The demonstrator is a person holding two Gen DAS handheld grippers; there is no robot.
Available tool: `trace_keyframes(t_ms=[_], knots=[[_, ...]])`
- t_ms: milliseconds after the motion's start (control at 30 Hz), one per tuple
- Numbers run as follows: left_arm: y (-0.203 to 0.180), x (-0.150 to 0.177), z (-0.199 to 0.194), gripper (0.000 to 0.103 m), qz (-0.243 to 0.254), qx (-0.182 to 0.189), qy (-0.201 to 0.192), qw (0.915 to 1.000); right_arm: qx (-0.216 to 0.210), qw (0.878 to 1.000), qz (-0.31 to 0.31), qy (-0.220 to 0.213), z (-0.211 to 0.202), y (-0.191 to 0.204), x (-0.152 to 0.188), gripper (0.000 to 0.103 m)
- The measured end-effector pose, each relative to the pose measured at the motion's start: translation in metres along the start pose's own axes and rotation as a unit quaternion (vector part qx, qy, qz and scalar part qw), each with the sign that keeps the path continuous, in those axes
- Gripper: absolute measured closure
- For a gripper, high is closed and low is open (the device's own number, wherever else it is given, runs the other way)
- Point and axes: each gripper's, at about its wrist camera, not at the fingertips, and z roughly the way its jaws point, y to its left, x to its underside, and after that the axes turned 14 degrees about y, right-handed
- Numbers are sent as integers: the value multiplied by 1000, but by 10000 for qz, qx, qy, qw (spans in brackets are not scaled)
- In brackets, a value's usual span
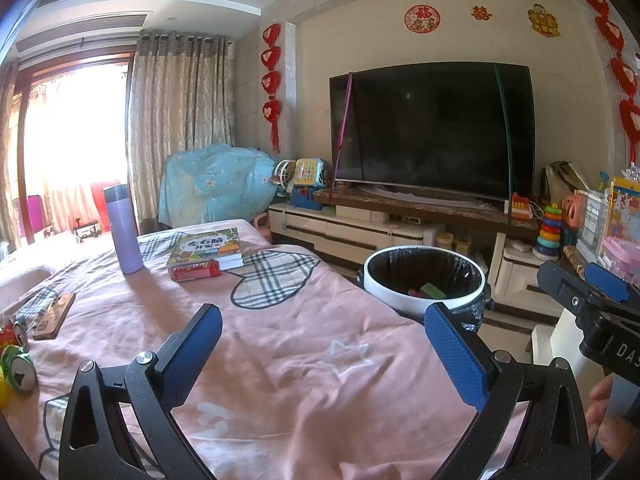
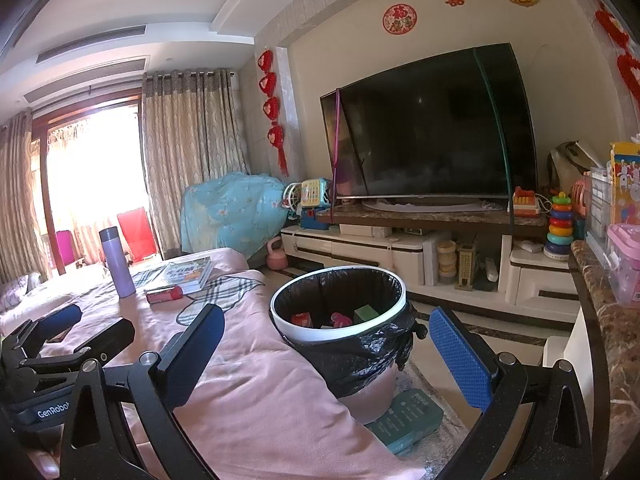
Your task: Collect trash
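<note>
A white trash bin (image 1: pixel 424 304) (image 2: pixel 340 334) lined with a black bag stands beside the pink-covered table (image 1: pixel 280 344) and holds several colourful scraps. A red can (image 1: pixel 195 271) (image 2: pixel 164 294) lies on its side by the books. Crushed green and red cans (image 1: pixel 16 364) lie at the table's left edge. My left gripper (image 1: pixel 324 356) hovers open above the pink cloth, nothing between its blue pads. My right gripper (image 2: pixel 326 356) is open too, in front of the bin; its blue finger (image 1: pixel 606 282) shows at the right of the left wrist view.
A purple flask (image 1: pixel 124 230) (image 2: pixel 116 262), stacked books (image 1: pixel 208 246) and a phone in a wooden case (image 1: pixel 54 316) sit on the table. A TV (image 1: pixel 432 132) on a low cabinet, toys, a marble counter (image 2: pixel 612 328) and a green box (image 2: pixel 404 420) on the floor surround it.
</note>
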Motion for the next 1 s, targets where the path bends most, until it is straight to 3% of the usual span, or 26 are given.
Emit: trace_keyframes(t_ms=[1000], knots=[[-2,1,7,1,81,54,24,9999,-38,10000,34,57,3,-2,0,0]])
